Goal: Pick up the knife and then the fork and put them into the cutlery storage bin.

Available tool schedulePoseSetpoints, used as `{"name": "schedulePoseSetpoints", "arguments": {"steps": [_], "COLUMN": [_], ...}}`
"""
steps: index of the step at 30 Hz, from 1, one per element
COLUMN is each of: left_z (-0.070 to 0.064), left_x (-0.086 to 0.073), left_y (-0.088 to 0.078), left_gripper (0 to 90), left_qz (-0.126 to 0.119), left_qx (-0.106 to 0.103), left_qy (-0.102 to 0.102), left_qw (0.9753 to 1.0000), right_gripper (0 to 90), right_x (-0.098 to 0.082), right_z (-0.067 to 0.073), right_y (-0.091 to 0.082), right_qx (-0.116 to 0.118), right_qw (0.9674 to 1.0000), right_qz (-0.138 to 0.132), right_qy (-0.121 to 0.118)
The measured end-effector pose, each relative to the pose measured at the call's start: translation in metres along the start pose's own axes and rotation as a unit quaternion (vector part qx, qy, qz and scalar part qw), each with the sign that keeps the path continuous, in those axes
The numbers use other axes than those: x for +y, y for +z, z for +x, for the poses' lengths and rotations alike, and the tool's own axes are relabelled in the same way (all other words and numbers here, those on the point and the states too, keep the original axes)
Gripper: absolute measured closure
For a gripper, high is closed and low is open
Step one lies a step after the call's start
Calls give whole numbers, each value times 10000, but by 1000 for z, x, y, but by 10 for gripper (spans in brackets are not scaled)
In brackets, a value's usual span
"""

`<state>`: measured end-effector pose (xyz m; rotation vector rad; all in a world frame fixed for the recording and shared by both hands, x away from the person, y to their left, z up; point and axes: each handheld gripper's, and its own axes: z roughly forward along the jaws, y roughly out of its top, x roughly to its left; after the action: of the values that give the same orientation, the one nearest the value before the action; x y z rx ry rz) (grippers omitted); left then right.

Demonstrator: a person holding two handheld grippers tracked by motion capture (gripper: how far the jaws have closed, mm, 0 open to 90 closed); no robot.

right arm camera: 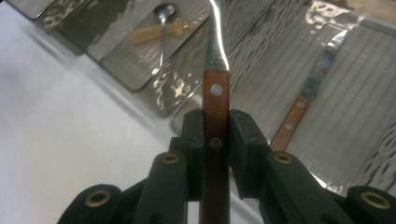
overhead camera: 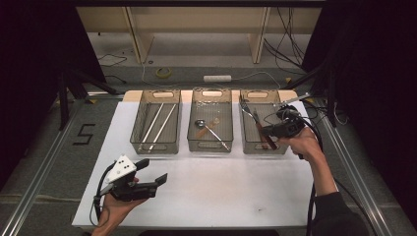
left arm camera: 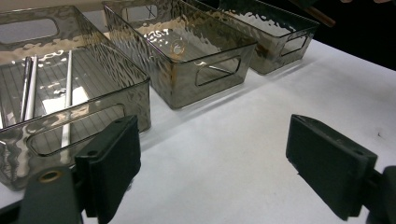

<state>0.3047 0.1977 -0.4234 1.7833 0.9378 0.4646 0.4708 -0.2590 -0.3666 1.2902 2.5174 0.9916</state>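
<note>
The left hand-held gripper (overhead camera: 152,171) rests low over the white worktop (overhead camera: 211,187), close to the person. Its jaws are spread wide with nothing between them, so it looks like it is just waiting.

Farther off, the right hand-held gripper (right arm camera: 215,140) pinches a utensil with a wooden handle (right arm camera: 215,116). The two pads press on the flat sides of the handle, which likely keeps it from slipping or turning. The metal end points up and away from the right hand-held gripper.

Just beyond and below that gripper is the right bin (overhead camera: 246,142). A second wooden-handled utensil (right arm camera: 299,112) lies flat in it, so this bin may be where such things go.

To the side of the right gripper is the middle bin (overhead camera: 209,146) with a spoon (right arm camera: 164,18) in it. Farthest from it is the left bin (overhead camera: 155,147), which holds long thin metal sticks (left arm camera: 67,88).
</note>
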Motion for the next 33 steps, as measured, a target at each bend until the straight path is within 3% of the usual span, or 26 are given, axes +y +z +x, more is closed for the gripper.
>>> {"name": "schedulePoseSetpoints", "arguments": {"steps": [14,33], "left_z": [0,0], "left_x": [0,0], "left_y": [0,-1], "left_gripper": [174,174], "left_qz": [-12,-10], "left_qx": [-1,-11], "left_qy": [-8,4], "left_qw": [10000,10000], "right_gripper": [773,773], "right_x": [21,27], "right_z": [-19,-36], "right_y": [13,29], "right_qx": [-240,-564], "right_qw": [9987,9941], "right_qz": [-89,-115], "right_qy": [443,914]}}
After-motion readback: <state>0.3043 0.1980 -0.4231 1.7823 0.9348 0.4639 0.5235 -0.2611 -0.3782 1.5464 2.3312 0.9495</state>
